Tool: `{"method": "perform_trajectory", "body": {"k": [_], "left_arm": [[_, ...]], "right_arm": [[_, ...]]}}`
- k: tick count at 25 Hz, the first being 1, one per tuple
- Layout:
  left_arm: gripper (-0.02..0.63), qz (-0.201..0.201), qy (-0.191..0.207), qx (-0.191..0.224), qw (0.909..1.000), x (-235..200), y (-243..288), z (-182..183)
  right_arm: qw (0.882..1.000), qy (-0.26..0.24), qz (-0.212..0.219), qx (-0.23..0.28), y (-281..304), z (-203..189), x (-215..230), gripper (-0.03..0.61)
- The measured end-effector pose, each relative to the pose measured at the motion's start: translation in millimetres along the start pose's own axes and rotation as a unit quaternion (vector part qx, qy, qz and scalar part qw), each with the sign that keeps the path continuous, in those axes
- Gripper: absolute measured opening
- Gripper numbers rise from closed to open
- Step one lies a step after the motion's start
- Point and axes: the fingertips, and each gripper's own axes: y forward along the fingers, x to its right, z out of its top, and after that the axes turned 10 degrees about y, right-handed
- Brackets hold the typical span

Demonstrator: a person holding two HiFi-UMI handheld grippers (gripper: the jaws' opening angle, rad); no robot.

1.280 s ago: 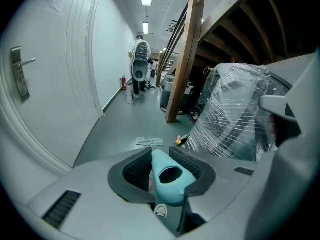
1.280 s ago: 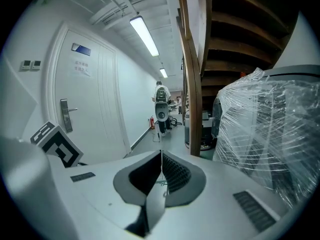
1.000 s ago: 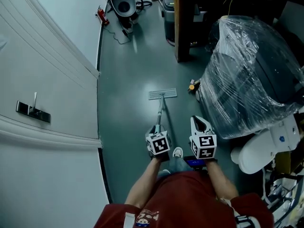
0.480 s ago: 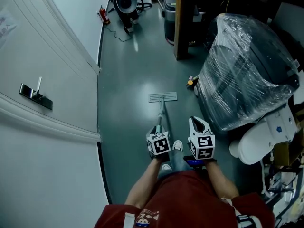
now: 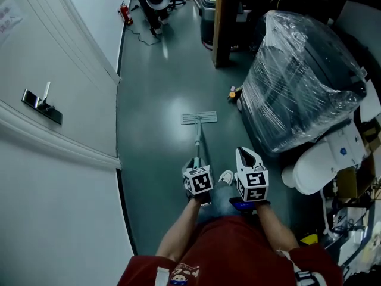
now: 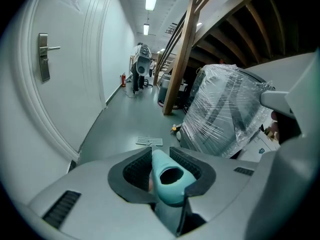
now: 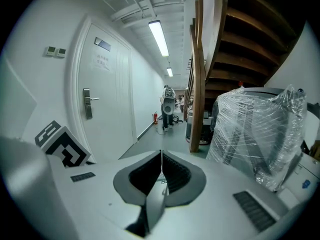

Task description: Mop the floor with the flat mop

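On our left runs the white door (image 5: 53, 177) with its lever handle (image 5: 40, 107), edging the grey-green floor (image 5: 149, 136). Moving in, our left gripper (image 5: 195, 163) has its fingers (image 6: 134, 173) clamped on the pale teal grip of the flat mop (image 5: 199, 118). The shaft slants away from us, and the flat head lies on the floor ahead, between the door wall and the wrapped bulk. Just beside it, our right gripper (image 5: 247, 154) hangs above the floor, its fingers (image 7: 146, 173) pressed together with nothing between them. Further right sits a big plastic-wrapped object (image 5: 303, 82), and a wooden post (image 5: 221, 22) stands beyond it.
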Motion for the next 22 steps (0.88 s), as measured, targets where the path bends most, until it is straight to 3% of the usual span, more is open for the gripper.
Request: {"method": "perform_trajectory", "body": {"k": [12,22], "left_arm": [[0.126,0.008,-0.001,-0.011,0.9999,38.9,-28.1,-52.4],[0.126,0.027,0.004,-0.022,0.9994,99.9,-71.6,-97.4]], "right_arm": [[1.0,-0.001,0.011,-0.016,-50.1,-37.2,13.9,0.02],[1.0,0.02,0.011,-0.007,-130.5,-65.7,65.4,0.02]]}}
